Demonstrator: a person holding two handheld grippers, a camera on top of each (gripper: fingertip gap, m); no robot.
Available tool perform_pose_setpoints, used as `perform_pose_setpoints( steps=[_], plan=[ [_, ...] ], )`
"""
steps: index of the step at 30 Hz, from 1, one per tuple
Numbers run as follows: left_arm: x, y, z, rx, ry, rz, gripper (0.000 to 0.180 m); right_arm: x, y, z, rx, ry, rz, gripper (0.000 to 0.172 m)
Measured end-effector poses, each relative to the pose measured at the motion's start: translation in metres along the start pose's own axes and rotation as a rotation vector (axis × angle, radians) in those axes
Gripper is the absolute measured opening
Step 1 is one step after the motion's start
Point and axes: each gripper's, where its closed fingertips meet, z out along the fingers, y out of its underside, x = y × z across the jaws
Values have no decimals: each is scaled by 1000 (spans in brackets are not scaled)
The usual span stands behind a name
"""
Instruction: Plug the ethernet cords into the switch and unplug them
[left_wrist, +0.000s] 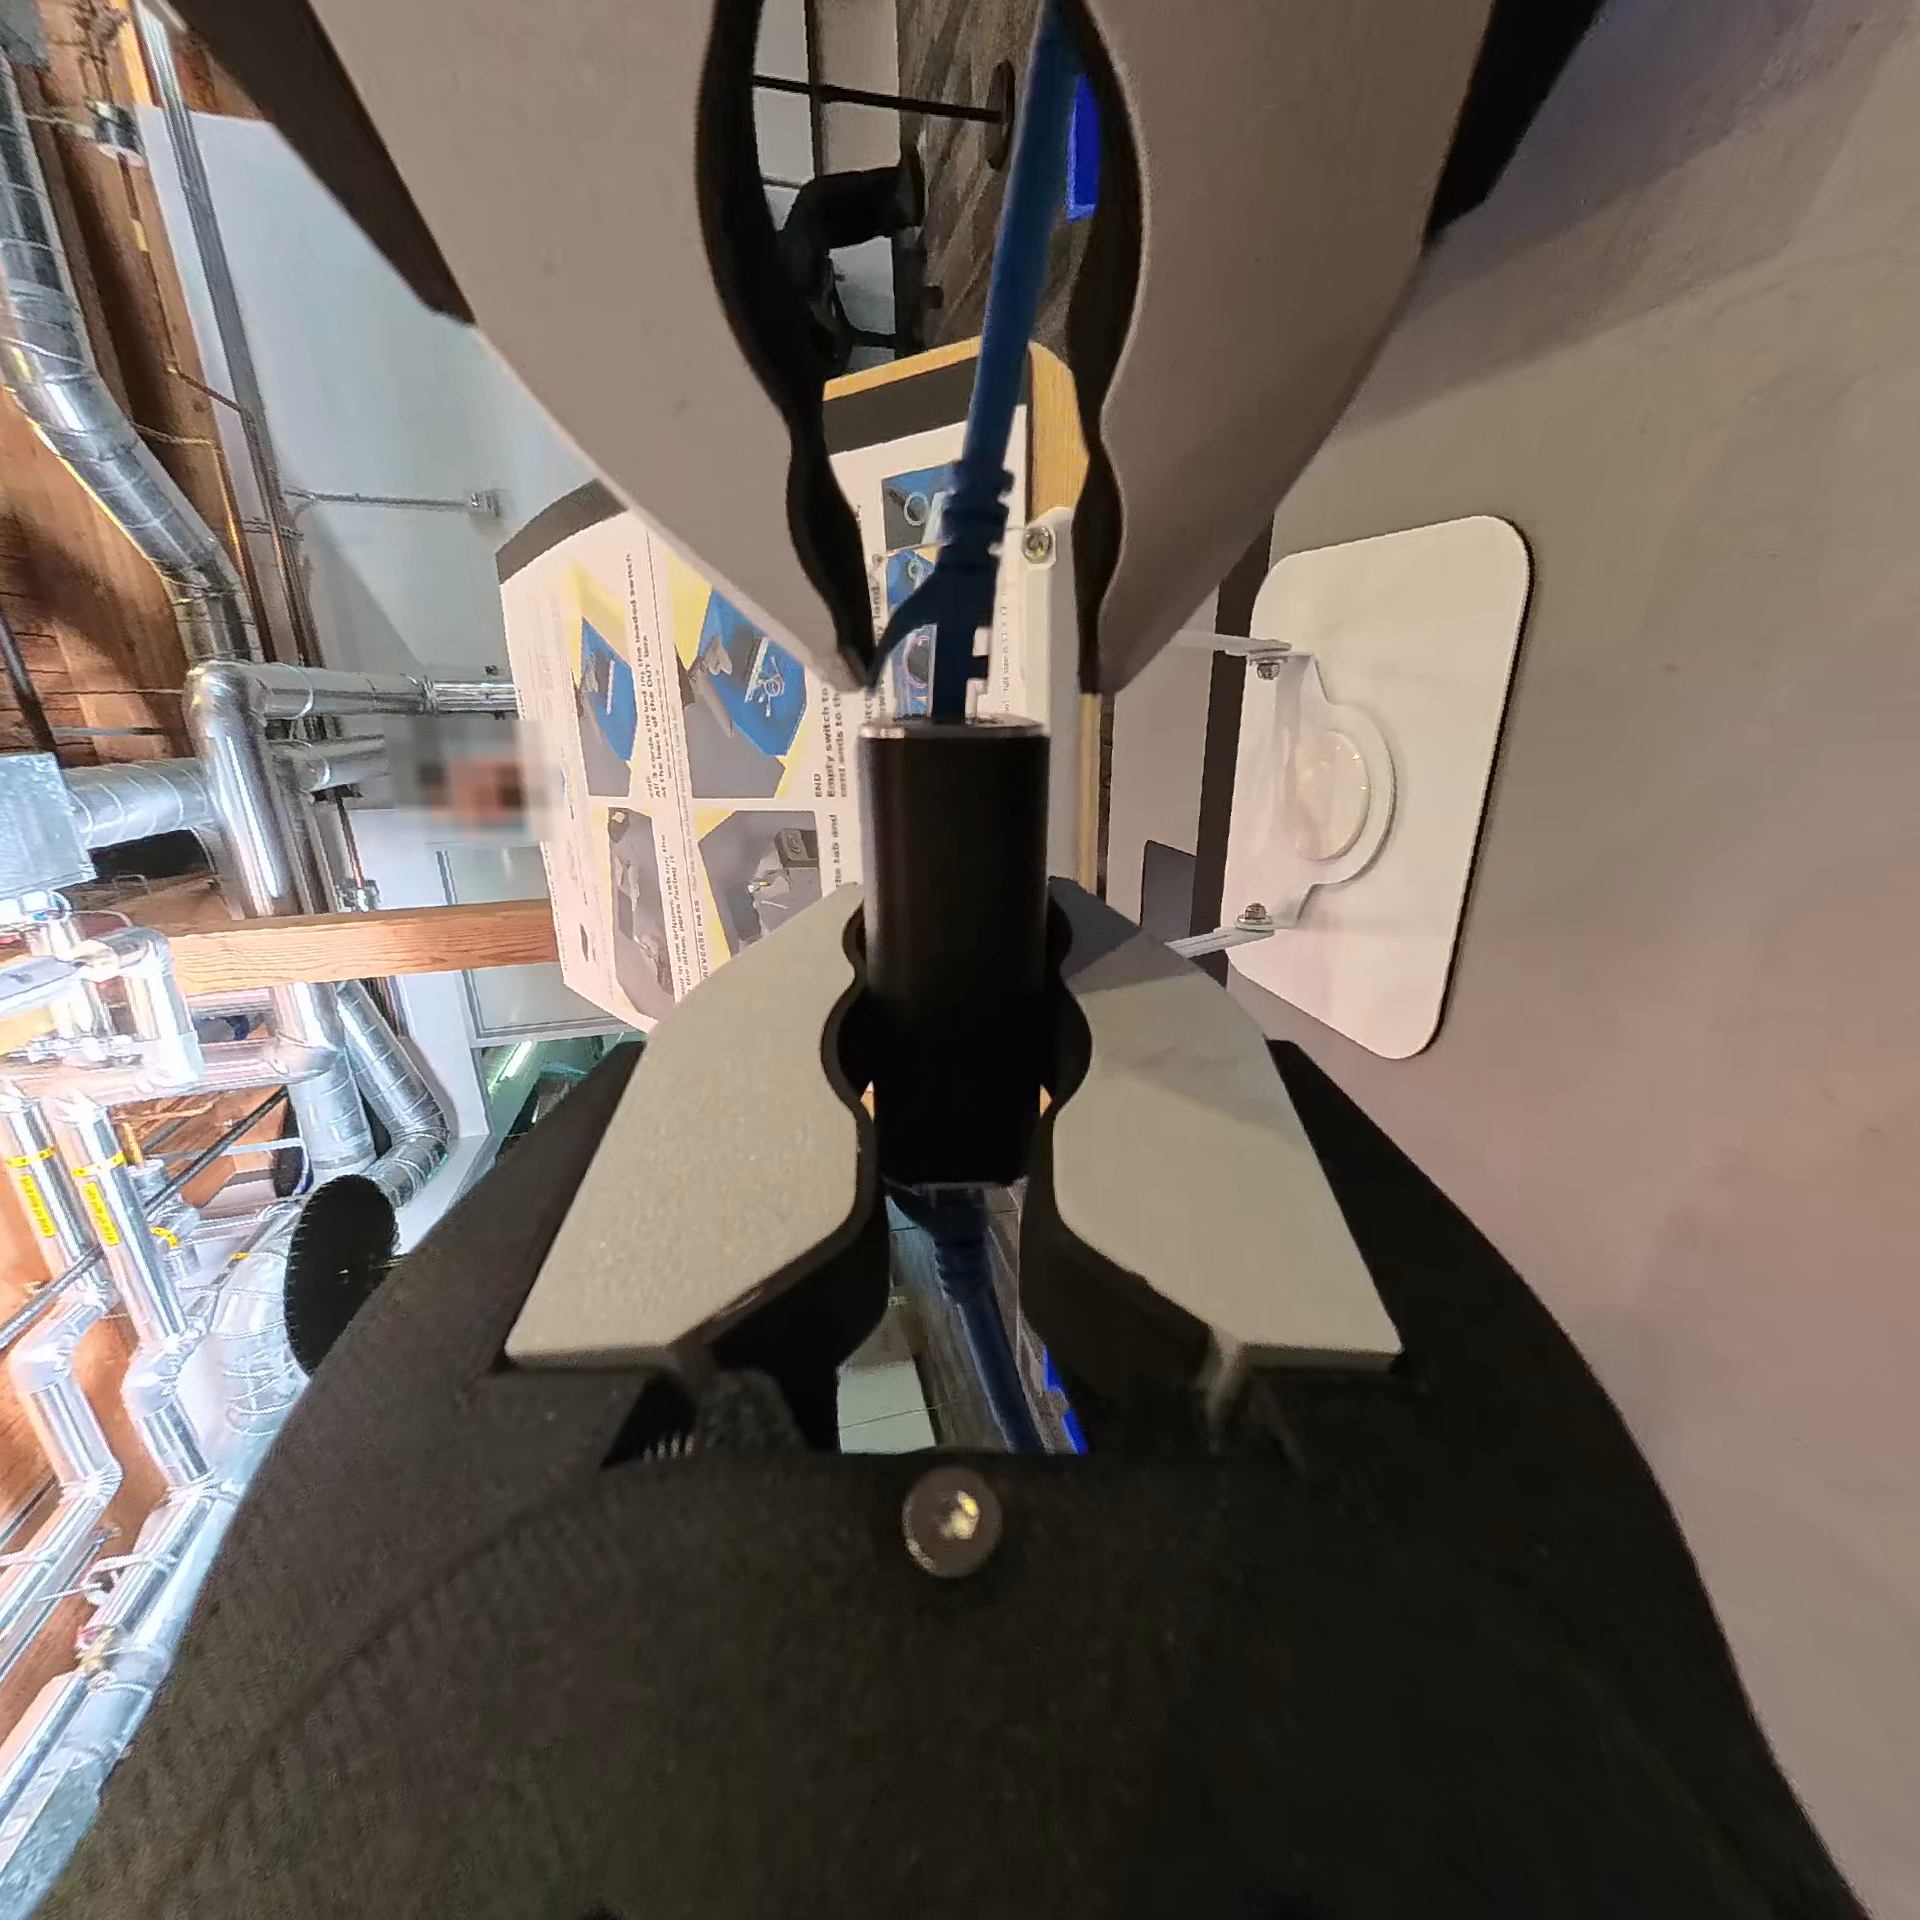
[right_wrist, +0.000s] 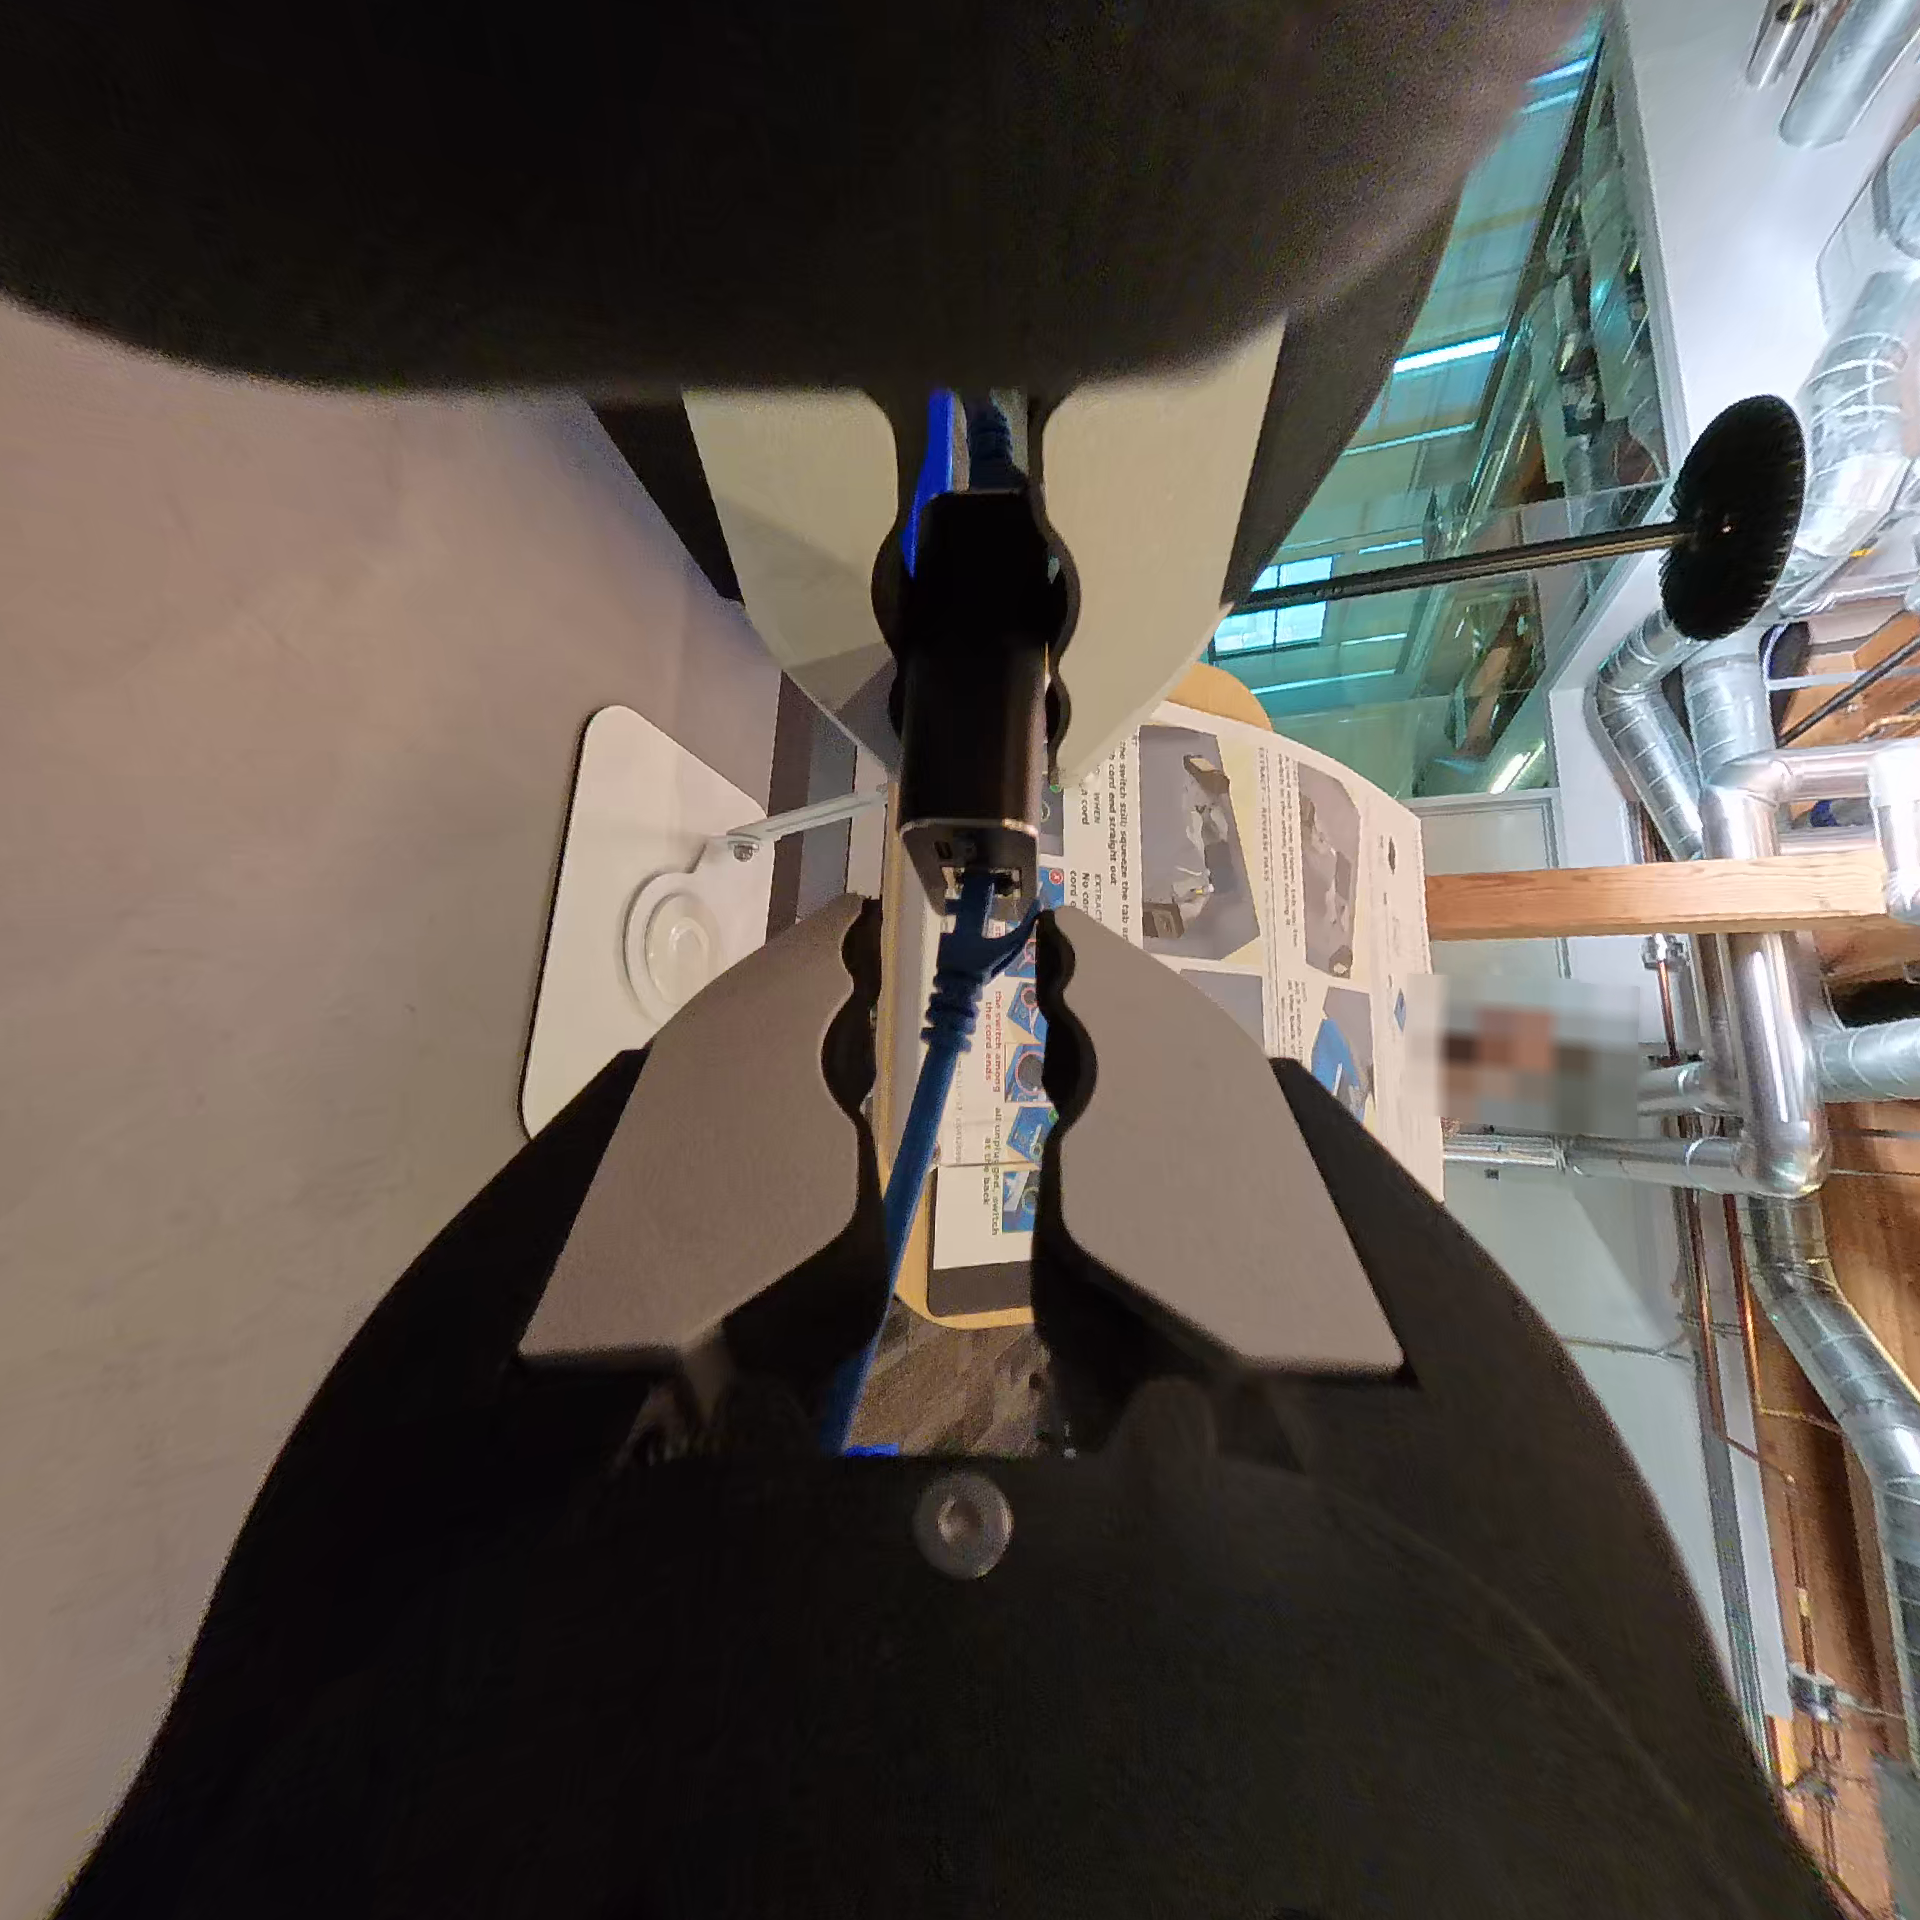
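My left gripper (left_wrist: 961, 935) is shut on the black switch (left_wrist: 956, 883), both fingers pressed against its sides. It also shows at the top of the right wrist view (right_wrist: 966, 769), holding the switch (right_wrist: 966, 686). A blue ethernet cord (right_wrist: 951, 997) is plugged into the switch's far port. My right gripper (right_wrist: 951, 925) is open around this cord's plug, with gaps beside the boot. Its right fingertip (right_wrist: 1049, 925) is close to the plug's tab. In the left wrist view the right gripper (left_wrist: 971, 675) straddles the plug (left_wrist: 971, 561). A second blue cord (left_wrist: 971, 1288) enters the switch's near end.
A white plate with a clear dome (left_wrist: 1351, 790) lies on the grey table (left_wrist: 1662, 935). A printed instruction sheet (left_wrist: 644, 748) stands behind the switch, also seen in the right wrist view (right_wrist: 1247, 883). Metal pipes (right_wrist: 1745, 935) run along the background. Spacing between my two grippers at the tips: around 5 cm.
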Motion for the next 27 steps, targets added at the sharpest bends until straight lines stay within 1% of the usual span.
perform_pose_setpoints(
  steps=[1,4,8,15,19,27],
  plan=[
    [0,0,0,3,1,-2,26,0,0,0,0,-1,4,29],
    [0,-2,-2,6,5,2,26,0,4,1,-25,5,-7,27],
    [3,-5,-4,9,14,11,27,1,4,0,-18,5,-12,18],
    [3,-8,-5,7,18,14,27,1,1,-2,-32,25,-54,22],
    [4,-10,-5,13,21,14,27,2,2,-2,-44,31,-64,17],
    [6,-12,-8,14,40,-6,27,3,2,-4,-61,26,-68,15]
  ],
)
